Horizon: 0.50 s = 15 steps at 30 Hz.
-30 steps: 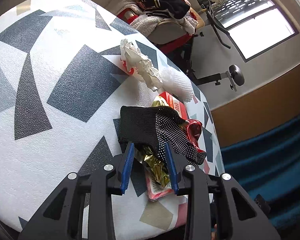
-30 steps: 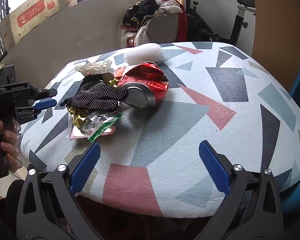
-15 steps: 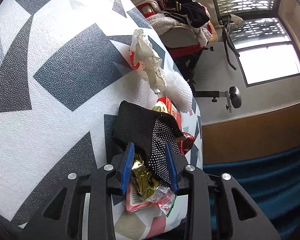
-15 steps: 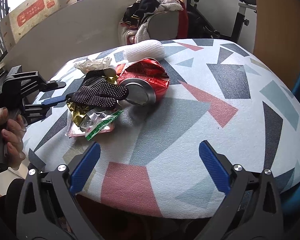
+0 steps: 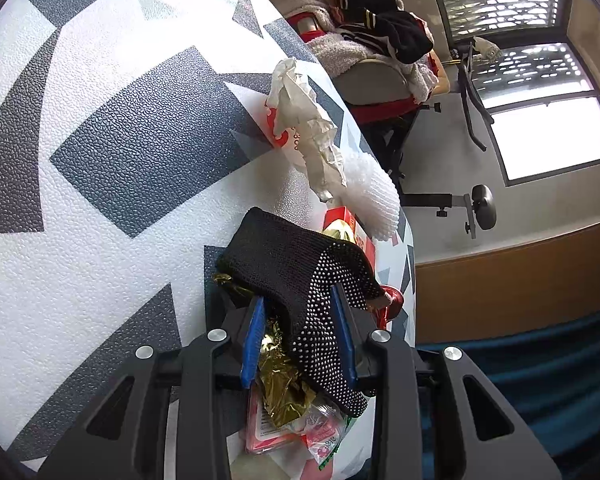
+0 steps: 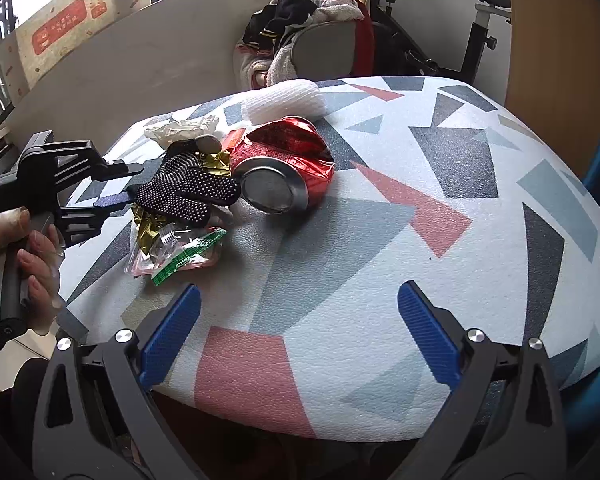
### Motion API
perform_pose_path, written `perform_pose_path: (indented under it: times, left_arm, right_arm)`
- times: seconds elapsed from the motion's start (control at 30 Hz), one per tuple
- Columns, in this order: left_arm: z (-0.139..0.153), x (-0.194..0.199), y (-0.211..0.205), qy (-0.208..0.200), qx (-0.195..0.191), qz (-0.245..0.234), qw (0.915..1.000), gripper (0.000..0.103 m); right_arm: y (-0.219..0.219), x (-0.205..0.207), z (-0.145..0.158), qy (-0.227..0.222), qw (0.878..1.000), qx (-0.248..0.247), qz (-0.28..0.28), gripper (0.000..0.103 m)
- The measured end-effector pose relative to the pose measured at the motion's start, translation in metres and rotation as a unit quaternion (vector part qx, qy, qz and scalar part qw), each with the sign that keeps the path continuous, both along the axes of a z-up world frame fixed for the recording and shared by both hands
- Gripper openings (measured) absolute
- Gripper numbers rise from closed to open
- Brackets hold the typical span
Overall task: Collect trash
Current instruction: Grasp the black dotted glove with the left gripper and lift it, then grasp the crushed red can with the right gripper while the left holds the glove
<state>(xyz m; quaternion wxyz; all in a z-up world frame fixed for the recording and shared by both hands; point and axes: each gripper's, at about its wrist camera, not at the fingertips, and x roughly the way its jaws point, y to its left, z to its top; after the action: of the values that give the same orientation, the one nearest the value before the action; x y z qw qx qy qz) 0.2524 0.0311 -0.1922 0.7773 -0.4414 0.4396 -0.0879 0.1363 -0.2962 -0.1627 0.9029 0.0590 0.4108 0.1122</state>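
A heap of trash lies on the patterned table: a black dotted glove on top of a gold foil wrapper, a clear pink and green packet, a crushed red can, crumpled white paper and a white foam sleeve. My left gripper reaches into the heap with its jaws closing; the glove and foil sit between the pads, which do not clearly pinch them. The right wrist view shows it at the glove. My right gripper hangs open over the table's near edge, holding nothing.
A person's hand holds the left gripper's handle at the table's left edge. Behind the table stand a chair piled with clothes and an exercise bike. Blue fabric lies beyond the right edge.
My left gripper has pushed forward into the heap and rolled, so the glove now lies between its jaws, which have narrowed a little. The right gripper has stayed still.
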Motion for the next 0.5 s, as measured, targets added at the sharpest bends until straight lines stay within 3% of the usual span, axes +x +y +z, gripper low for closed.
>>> perform_pose_path:
  times: [0.03, 0.07, 0.23, 0.4, 0.5]
  left_arm:
    - [0.002, 0.002, -0.004, -0.004, 0.022, -0.007, 0.9997, 0.019]
    - [0.004, 0.003, -0.007, -0.008, 0.047, -0.017, 0.9987, 0.004]
    - [0.047, -0.001, -0.021, -0.097, 0.116, -0.065, 0.9864, 0.003]
    - [0.12, -0.013, -0.025, -0.215, 0.172, -0.095, 0.9567, 0.003]
    - [0.155, -0.025, -0.02, -0.264, 0.188, -0.101, 0.9407, 0.003]
  right_arm:
    - [-0.001, 0.001, 0.0, 0.0, 1.0, 0.0, -0.001, 0.097]
    - [-0.001, 0.002, 0.001, 0.0, 1.0, 0.0, -0.001, 0.097]
    - [-0.008, 0.021, 0.008, 0.002, 0.999, 0.037, -0.011, 0.097]
    - [-0.008, 0.067, 0.017, 0.007, 0.997, 0.077, -0.026, 0.097]
    - [-0.005, 0.099, 0.015, 0.021, 0.996, 0.081, -0.031, 0.097]
